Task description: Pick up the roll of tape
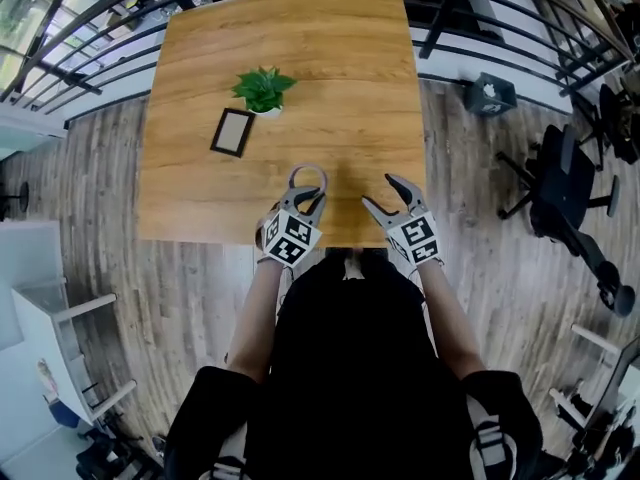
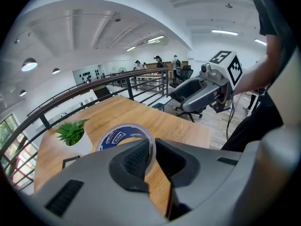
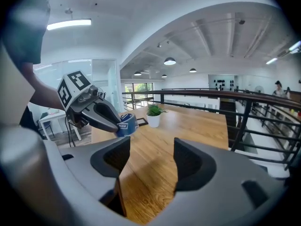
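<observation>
L gripper [image 1: 303, 196] is clamped on the roll of tape [image 1: 307, 179]: one pad inside the ring, one outside, pinching the wall edge-on. The roll stands up out of your jaws over the near edge of the table [image 1: 300, 78]. In the right gripper view it looks clear of the wood, so I'd call the pick as good as made.

R gripper [image 1: 378, 196] sits just beside it, jaws wide apart w/ nothing btw them, only bare tabletop beyond. The plant [image 1: 264, 90] and the small dark frame [image 1: 232, 132] are well apart, further up the table, so no clash risk there.

Handling, my read:
- It's a light thing, a card core w/ clear film wound on, so weight won't fight you.
- The wall is stiff enough across the pinch, but the film face is slick. The roll could swivel round the pads if you swing it fast.
- Your hold through the ring is the right spot. The wall is thin enough for the jaws, and the inner pad hooks it, so it can't drop straight out.
- Don't squeeze harder, though. An ovalled core is the likely damage, not breakage.

Go steady w/ the wrist. A tilt would let the roll's free side sag.
</observation>
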Demonstrator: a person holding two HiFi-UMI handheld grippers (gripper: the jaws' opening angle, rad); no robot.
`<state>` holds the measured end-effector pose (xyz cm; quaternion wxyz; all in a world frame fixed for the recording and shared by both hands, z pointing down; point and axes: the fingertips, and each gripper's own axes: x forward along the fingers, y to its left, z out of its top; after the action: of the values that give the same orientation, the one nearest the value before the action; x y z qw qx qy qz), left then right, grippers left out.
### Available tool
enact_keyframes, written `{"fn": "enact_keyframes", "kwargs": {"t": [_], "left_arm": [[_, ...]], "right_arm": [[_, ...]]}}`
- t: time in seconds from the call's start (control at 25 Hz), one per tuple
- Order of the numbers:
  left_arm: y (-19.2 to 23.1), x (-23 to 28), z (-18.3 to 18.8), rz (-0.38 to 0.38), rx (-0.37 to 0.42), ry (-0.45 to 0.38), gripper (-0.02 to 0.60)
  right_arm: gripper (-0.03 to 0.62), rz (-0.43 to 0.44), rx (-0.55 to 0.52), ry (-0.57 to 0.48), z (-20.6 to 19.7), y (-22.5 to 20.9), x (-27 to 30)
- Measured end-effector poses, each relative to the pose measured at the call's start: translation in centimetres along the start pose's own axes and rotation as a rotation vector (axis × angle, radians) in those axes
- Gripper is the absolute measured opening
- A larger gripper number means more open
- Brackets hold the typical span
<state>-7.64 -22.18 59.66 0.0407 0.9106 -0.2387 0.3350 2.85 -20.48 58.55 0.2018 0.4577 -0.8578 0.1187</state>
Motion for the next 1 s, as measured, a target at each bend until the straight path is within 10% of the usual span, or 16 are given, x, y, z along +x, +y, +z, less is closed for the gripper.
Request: {"fn": "enact_keyframes", "kwargs": {"t": [1.0], "left_arm": [[-1.8,-3.9,0.4,0.278,-0.197,0.013,0.057]], "right_arm": [[0.273,0.27,-0.138,-0.026,2.3,-0.6,2.2]]}}
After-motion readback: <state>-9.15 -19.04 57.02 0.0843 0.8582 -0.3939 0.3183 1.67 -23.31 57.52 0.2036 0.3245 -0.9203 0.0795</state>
